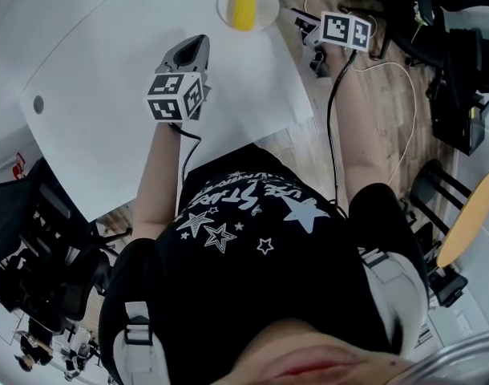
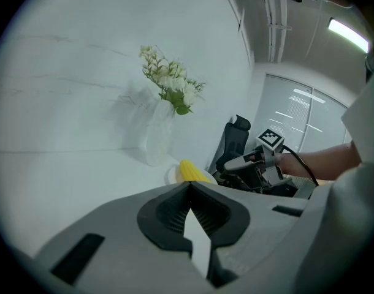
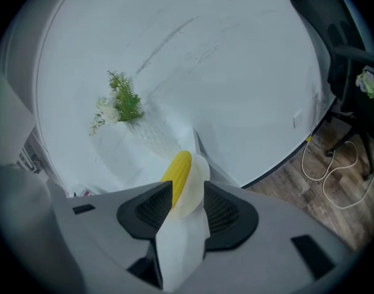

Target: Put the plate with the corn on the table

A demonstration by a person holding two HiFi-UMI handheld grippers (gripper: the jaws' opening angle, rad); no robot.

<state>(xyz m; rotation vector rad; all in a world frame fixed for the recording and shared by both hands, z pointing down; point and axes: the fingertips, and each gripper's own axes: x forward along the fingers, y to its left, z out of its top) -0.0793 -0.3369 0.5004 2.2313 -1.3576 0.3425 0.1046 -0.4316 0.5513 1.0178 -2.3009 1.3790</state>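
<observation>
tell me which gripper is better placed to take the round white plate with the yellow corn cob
Right. The right gripper has open jaws aimed straight at the round white plate holding the yellow corn cob; the left gripper has its jaws shut and would need to open first.

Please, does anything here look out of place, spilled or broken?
Nothing looks spilled or broken. The corn lies on the plate, and the plate sits flat on the table, only rather near its edge. The vase of flowers stands upright.
</observation>
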